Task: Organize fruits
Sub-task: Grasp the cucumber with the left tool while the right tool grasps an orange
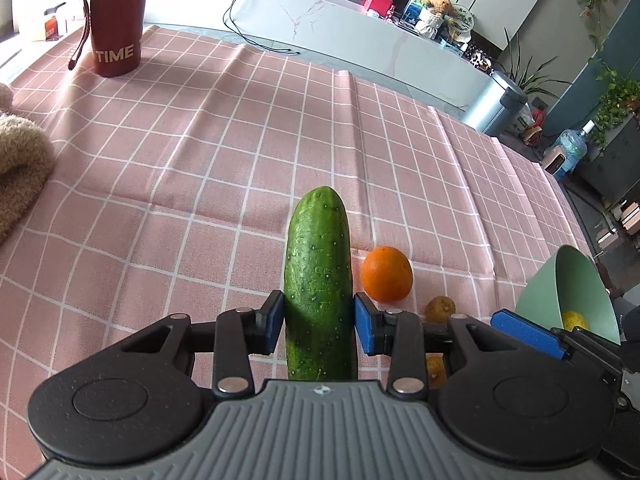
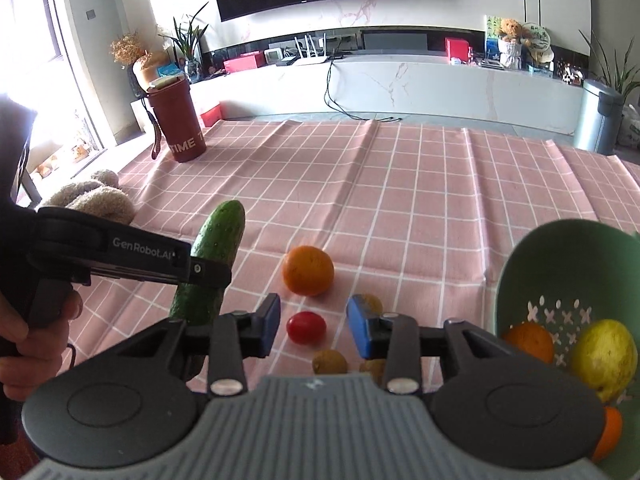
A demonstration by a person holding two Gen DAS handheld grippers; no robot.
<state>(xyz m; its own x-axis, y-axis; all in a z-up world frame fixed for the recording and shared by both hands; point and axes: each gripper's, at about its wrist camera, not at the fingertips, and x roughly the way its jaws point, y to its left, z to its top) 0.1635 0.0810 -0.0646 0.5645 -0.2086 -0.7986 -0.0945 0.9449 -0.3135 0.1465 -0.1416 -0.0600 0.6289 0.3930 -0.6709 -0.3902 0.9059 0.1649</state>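
Note:
My left gripper is shut on a green cucumber, which points away from me above the pink checked cloth; the same cucumber shows at the left of the right wrist view, clamped in the left gripper. An orange and a small brown fruit lie to its right. My right gripper stands open above a red tomato, with nothing between its pads. The orange lies beyond it and small brown fruits nearer. A green colander bowl at the right holds an orange, a yellow fruit and another orange.
A red tumbler marked TIME stands at the far left of the table. A beige plush toy lies at the left edge. A hand holds the left gripper's handle. The colander bowl is at the right of the left wrist view.

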